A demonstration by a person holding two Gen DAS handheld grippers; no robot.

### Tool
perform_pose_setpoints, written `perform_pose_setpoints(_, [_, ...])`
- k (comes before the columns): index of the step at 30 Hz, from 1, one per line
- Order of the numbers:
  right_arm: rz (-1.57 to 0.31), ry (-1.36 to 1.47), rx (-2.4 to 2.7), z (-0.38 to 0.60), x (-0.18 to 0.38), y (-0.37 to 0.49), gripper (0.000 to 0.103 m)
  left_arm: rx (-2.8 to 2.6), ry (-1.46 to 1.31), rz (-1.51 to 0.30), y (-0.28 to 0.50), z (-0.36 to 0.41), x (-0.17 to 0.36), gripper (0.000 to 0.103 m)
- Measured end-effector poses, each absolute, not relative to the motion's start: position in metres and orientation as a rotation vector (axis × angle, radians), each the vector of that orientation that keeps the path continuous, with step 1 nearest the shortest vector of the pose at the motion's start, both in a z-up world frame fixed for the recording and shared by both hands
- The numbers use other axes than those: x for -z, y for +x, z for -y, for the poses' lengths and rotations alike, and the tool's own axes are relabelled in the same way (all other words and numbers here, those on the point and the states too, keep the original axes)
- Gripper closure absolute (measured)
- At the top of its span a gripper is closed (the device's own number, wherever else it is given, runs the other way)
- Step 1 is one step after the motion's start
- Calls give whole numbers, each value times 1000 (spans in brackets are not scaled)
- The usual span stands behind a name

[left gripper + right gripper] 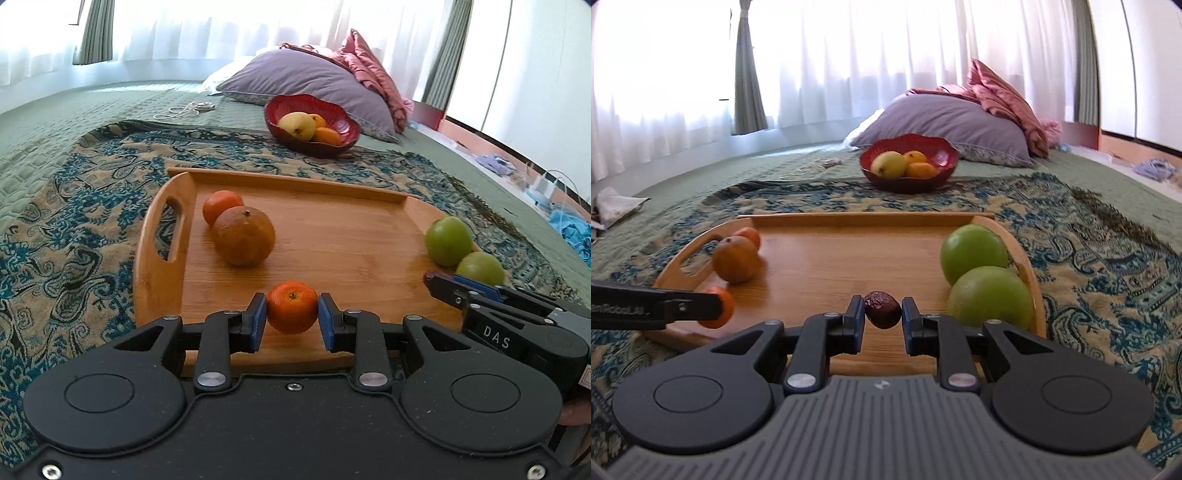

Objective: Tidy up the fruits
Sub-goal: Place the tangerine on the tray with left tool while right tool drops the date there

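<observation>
over the wooden tray, the left gripper pinches a mandarin and the right gripper clamps a date; either round fruit could squirt free and roll against the green apples.

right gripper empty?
No: in the right wrist view the right gripper has its fingers closed on a small dark red dried fruit over the wooden tray.

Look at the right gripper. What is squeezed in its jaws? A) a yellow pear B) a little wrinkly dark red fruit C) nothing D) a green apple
B: the right gripper is shut on a small wrinkled dark red fruit above the wooden tray.
</observation>
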State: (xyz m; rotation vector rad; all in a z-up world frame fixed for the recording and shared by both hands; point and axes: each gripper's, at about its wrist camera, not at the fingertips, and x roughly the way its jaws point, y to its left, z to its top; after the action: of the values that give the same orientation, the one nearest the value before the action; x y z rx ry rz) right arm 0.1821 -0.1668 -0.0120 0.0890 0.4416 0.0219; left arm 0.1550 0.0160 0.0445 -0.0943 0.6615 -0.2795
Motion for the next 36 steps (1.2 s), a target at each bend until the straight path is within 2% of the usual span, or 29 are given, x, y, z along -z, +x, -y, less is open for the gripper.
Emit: perform_pose_setpoints(36, [-493, 93, 15, 166, 25, 197, 77, 236, -56, -644, 164, -15, -36, 74])
